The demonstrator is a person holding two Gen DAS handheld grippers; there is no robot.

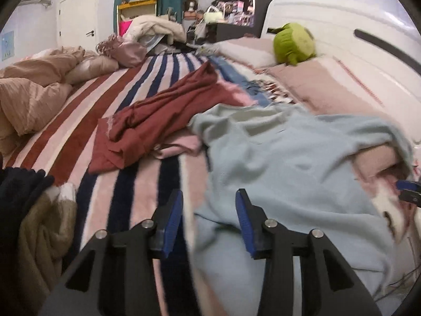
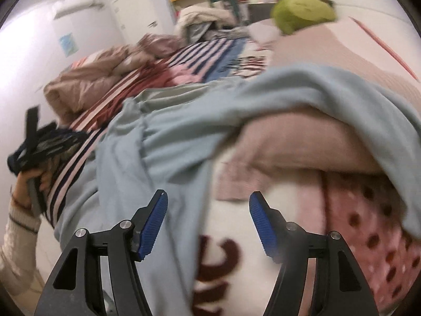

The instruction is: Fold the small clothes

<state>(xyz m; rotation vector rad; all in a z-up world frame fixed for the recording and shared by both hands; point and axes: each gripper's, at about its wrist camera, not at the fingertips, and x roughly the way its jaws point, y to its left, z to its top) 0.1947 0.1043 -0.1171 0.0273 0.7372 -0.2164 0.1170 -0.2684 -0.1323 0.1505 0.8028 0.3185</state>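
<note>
A light blue knit garment [image 1: 284, 173] lies spread and rumpled on the striped bed cover [image 1: 136, 189], its far edge draped over a pink pillow [image 1: 379, 158]. My left gripper [image 1: 209, 200] is open just above the garment's near left edge, holding nothing. In the right wrist view the same garment [image 2: 168, 142] lies across the frame. My right gripper [image 2: 208, 202] is open above its right edge and a white patterned blanket [image 2: 236, 237]. A dark red garment [image 1: 158, 115] lies crumpled farther up the bed.
A green plush toy [image 1: 294, 43] sits on pillows by the white headboard [image 1: 342, 26]. A beige duvet [image 1: 34, 89] is bunched at the left. Dark and tan clothes [image 1: 34, 210] lie at the near left. The left hand and gripper show in the right wrist view [image 2: 31, 158].
</note>
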